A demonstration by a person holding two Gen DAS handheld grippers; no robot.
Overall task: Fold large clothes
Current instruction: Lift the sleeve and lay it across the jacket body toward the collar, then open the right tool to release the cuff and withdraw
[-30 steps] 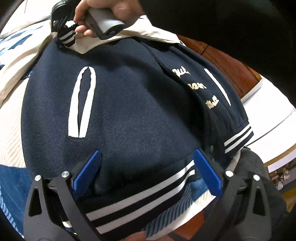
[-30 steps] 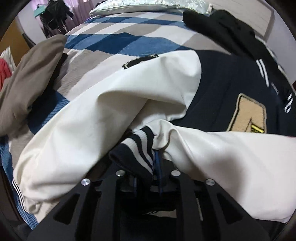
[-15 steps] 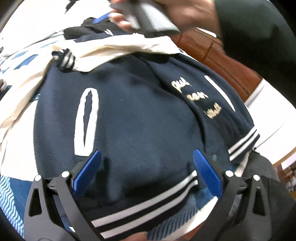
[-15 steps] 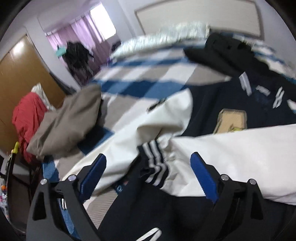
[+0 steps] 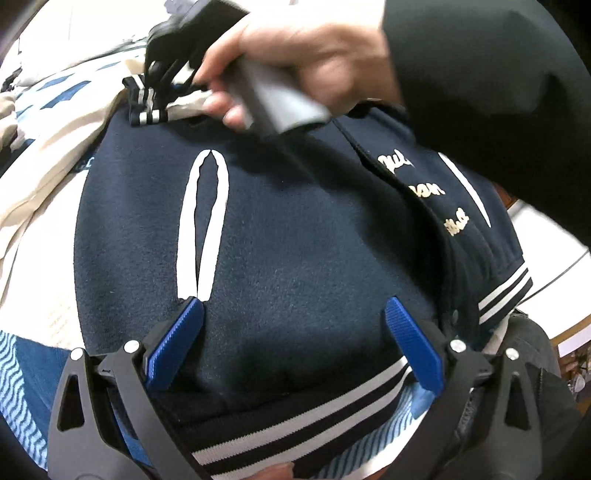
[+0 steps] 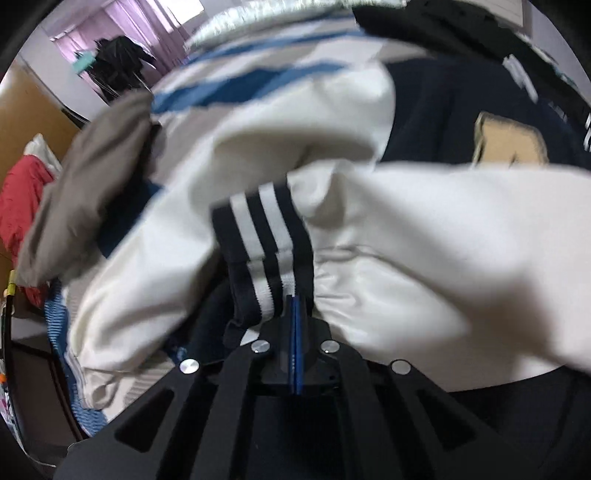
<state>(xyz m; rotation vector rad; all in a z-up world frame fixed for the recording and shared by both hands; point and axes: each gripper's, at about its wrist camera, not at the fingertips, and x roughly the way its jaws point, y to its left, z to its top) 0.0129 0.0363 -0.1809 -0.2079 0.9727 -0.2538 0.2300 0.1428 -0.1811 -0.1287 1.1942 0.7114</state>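
Note:
A navy varsity jacket with cream sleeves lies spread on the bed. My left gripper stands open over its striped hem, navy cloth between the wide jaws, pads not pressing. A hand holds my right gripper at the far end of the jacket, by the striped cuff. In the right wrist view that gripper is closing, and its blue pads meet with no cloth visible between them. The cuff lies just past the tips to the left, on the cream sleeve.
A grey-brown garment and a red one lie at the left of the blue-striped bedspread. A black garment lies at the far end. The person's dark sleeve crosses above the jacket.
My right gripper let go of the cuff, opened wide and lifted, then came back down beside the cuff and shut. The left gripper has stayed open over the hem.

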